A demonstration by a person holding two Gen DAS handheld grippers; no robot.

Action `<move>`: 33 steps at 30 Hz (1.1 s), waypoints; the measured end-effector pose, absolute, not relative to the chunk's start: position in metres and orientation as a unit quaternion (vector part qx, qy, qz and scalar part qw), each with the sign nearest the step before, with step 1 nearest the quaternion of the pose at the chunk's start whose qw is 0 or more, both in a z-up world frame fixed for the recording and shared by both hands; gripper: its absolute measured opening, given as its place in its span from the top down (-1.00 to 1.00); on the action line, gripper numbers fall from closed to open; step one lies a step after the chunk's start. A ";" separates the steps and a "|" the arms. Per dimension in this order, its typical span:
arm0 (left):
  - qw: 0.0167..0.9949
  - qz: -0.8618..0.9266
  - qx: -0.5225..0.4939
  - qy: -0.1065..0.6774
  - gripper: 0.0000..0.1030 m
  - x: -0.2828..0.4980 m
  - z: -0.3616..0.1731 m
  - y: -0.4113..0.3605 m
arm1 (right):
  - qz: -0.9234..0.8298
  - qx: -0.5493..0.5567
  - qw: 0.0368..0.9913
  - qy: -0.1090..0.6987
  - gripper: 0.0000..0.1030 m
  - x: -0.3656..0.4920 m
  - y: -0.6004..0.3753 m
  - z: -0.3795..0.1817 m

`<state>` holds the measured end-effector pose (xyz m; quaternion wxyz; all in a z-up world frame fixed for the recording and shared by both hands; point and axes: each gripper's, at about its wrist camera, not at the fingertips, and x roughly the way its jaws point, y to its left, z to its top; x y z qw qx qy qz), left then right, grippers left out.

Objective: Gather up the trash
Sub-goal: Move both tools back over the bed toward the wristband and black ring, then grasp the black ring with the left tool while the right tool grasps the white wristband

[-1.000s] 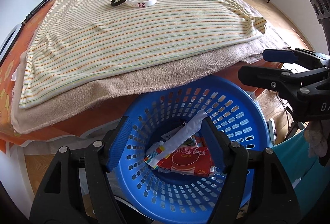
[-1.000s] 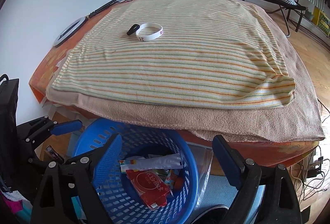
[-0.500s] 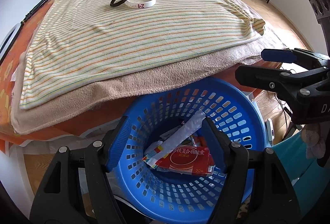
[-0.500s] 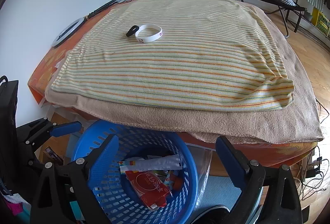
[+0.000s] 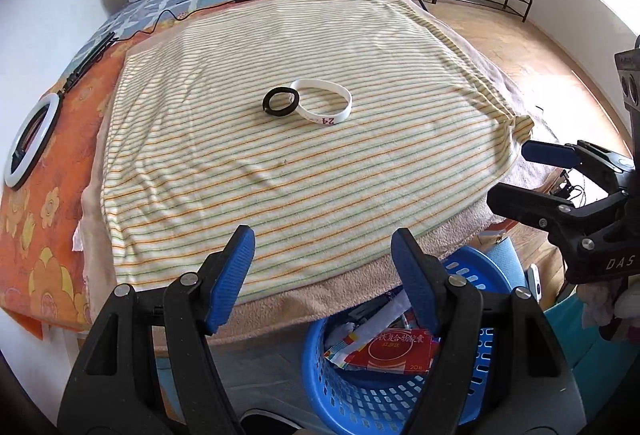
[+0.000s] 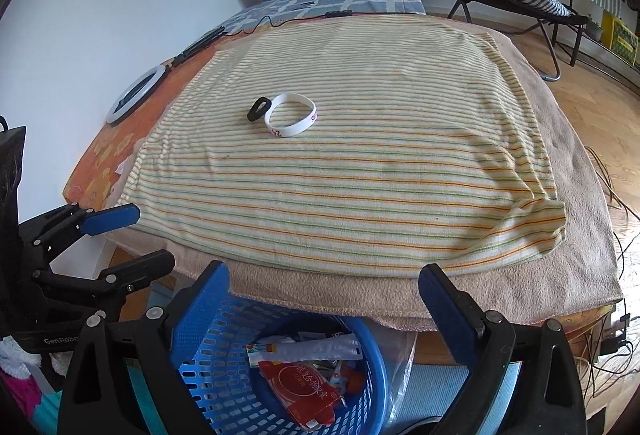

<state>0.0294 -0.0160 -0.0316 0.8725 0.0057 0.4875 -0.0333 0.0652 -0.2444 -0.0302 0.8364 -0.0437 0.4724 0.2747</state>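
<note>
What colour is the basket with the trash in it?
Blue. The basket shows best in the right wrist view, below the bed's edge.

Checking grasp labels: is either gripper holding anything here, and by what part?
Nothing is held. The left gripper and right gripper both have open, empty jaws. The wrappers lie loose in the blue basket.

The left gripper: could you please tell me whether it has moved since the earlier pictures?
Yes. The left gripper has risen and moved away from the blue plastic laundry basket; it was framing the basket's inside, and now it is over the edge of the striped yellow blanket.
</note>
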 end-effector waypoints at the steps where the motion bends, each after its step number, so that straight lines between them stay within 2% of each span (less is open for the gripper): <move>1: 0.872 -0.031 0.004 0.489 -0.42 0.036 -0.030 -0.011 | 0.278 -0.040 0.839 0.467 -0.88 0.068 -0.243 -0.027; 10: 0.871 -0.012 -0.019 0.490 -0.40 0.100 -0.035 0.026 | 0.312 -0.097 0.825 0.461 -0.88 0.104 -0.207 -0.021; 11: 0.871 -0.010 -0.025 0.491 -0.36 0.108 -0.037 0.030 | 0.312 -0.102 0.824 0.463 -0.88 0.109 -0.204 -0.023; 13: 0.869 -0.006 -0.031 0.494 -0.14 0.122 -0.041 0.037 | 0.314 -0.105 0.819 0.468 -0.85 0.119 -0.199 -0.028; 16: 0.866 -0.009 -0.042 0.498 0.09 0.143 -0.046 0.043 | 0.324 -0.105 0.813 0.473 -0.76 0.132 -0.190 -0.034; 19: 0.859 -0.018 -0.074 0.507 0.24 0.162 -0.055 0.050 | 0.343 -0.101 0.801 0.479 -0.73 0.142 -0.178 -0.041; 24: 0.851 -0.026 -0.090 0.516 0.26 0.182 -0.065 0.051 | 0.355 -0.110 0.790 0.488 -0.59 0.154 -0.158 -0.054; 27: 0.847 -0.029 -0.083 0.525 0.52 0.190 -0.073 0.048 | 0.355 -0.108 0.787 0.493 -0.58 0.161 -0.152 -0.060; 33: 0.841 -0.024 -0.063 0.537 0.53 0.200 -0.090 0.042 | 0.350 -0.113 0.788 0.494 -0.54 0.170 -0.146 -0.068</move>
